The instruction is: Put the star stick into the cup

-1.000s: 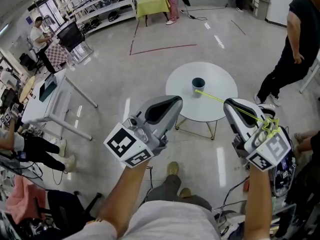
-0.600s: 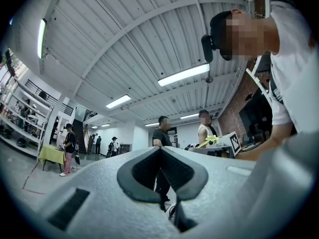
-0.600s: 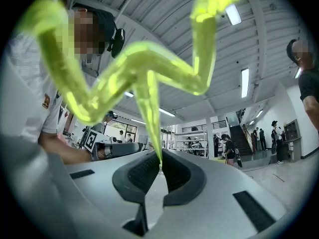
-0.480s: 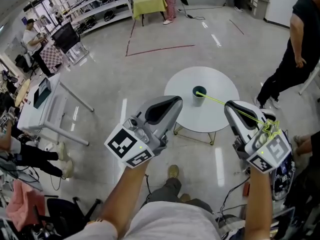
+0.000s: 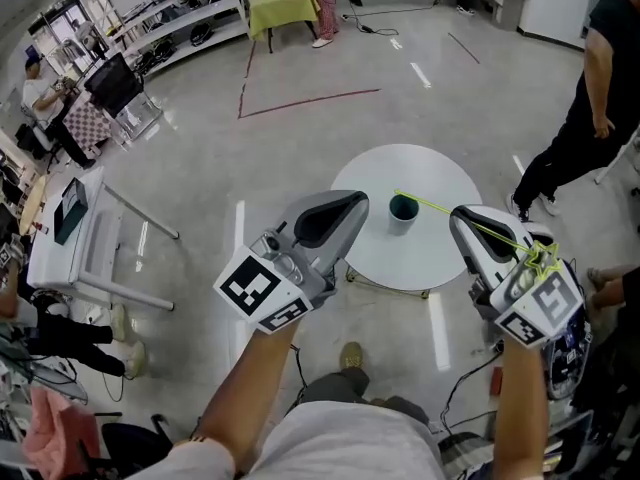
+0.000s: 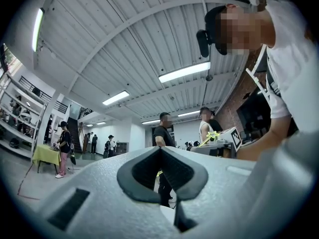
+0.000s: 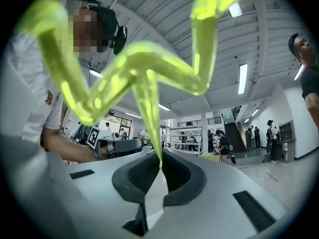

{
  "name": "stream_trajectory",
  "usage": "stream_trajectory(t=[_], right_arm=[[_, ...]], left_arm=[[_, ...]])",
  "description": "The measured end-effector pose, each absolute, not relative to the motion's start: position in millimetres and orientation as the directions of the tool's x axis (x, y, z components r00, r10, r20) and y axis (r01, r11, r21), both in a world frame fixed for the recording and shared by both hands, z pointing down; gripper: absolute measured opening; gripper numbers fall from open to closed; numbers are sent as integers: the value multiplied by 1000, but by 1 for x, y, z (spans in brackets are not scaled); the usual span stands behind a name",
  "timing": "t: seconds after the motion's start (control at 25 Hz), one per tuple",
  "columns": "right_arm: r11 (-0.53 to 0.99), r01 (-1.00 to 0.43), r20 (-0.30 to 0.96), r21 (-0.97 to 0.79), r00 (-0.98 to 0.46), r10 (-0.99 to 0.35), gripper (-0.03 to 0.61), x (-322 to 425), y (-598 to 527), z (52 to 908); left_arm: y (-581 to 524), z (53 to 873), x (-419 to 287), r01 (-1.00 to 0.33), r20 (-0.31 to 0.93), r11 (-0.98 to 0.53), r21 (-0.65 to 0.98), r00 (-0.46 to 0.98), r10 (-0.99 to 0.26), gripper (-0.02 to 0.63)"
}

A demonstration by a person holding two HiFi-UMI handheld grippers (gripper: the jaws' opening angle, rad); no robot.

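Pinching the stick (image 5: 440,208) by its shaft, the right tool (image 5: 463,220) points it at the cup (image 5: 403,209). Probably light, whippy. Left tool (image 5: 348,206) closed, empty.

I can't tell if the star stick (image 5: 440,208) touches the cup (image 5: 403,220); in the right gripper view its star runs off the top.

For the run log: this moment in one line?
right hand-held gripper: shut on star stick | left hand-held gripper: shut, empty | cup: on round table, stick outside
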State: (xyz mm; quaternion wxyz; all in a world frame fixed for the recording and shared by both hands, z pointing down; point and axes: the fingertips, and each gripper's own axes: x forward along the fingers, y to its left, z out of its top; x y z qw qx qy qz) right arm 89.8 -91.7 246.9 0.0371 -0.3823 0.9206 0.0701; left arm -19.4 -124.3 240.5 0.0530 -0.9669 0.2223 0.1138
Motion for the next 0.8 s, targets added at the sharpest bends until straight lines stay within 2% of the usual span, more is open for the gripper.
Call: stream_trajectory(t=[0.8], right_arm=[[632,-767,75,109,-628,-775,20,92,-179,297]], left_arm=[[-219,268,-19,-358,-224,-933,-36,913,-342,14]])
